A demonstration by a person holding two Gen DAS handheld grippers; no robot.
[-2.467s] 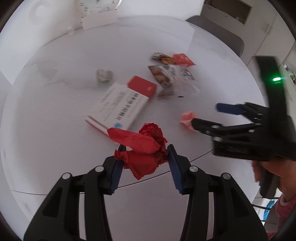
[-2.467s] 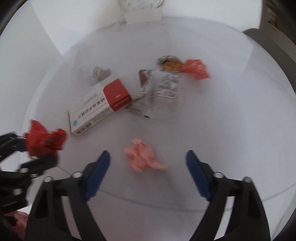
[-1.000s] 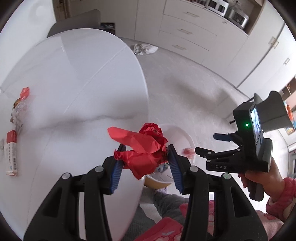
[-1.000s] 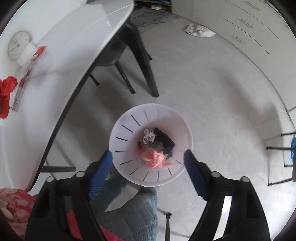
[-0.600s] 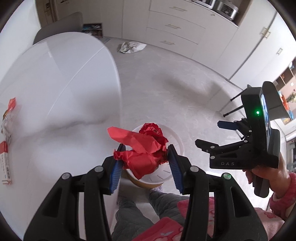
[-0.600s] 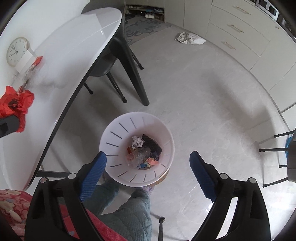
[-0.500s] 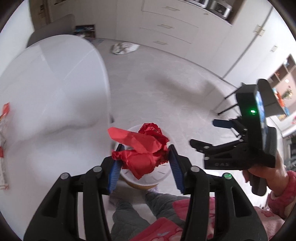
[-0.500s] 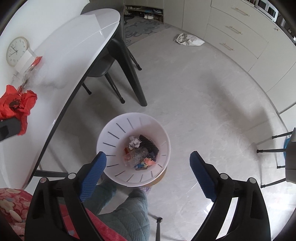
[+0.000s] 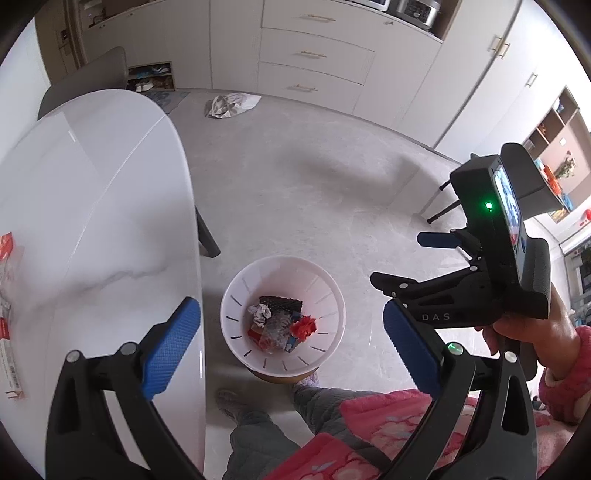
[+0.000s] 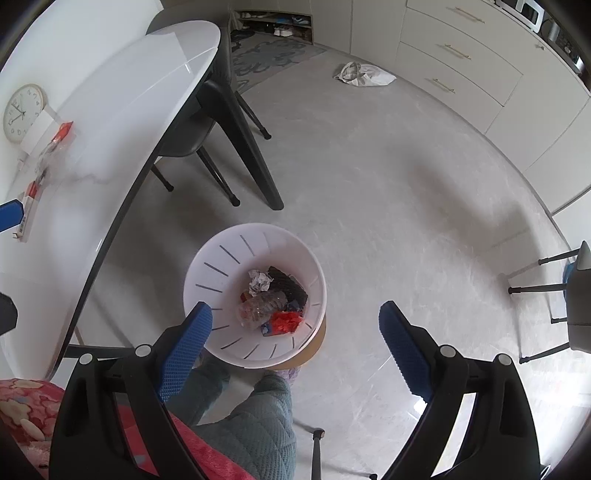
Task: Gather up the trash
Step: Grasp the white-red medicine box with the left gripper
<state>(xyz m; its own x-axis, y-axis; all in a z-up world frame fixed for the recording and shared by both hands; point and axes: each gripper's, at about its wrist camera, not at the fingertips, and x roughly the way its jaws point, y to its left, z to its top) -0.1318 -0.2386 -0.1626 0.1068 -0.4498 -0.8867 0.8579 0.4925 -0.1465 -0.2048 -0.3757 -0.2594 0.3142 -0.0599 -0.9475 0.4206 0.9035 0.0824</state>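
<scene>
place: home, kitchen-dining | cues: cream drawer cabinets (image 9: 314, 55), appliances on counter (image 9: 417, 9), white dining table (image 9: 92, 203), chair (image 10: 192, 136), shoe shelf (image 9: 149, 77)

A crumpled red paper (image 9: 303, 328) lies inside the white slotted bin (image 9: 236, 295) on the floor, among a clear bottle (image 10: 260, 308) and a grey paper wad (image 10: 259, 280). More wrappers (image 10: 55, 142) lie on the white table (image 9: 110, 192).

1. The table (image 9: 110, 221) top is glossy white with faint grey veining, like polished stone.
2. The waste bin (image 9: 236, 295) at 6 o'clock looks like smooth matt white plastic with slits.
3. In it lie crumpled red paper (image 9: 303, 328) and a clear crinkled plastic bottle (image 10: 260, 306).
4. The gripper pads (image 9: 171, 349) are blue, finely ribbed rubber on matt black plastic.
5. The floor (image 9: 314, 192) is pale, smooth and slightly shiny.
6. The trousers (image 10: 258, 424) at 6 o'clock are quilted cloth.
</scene>
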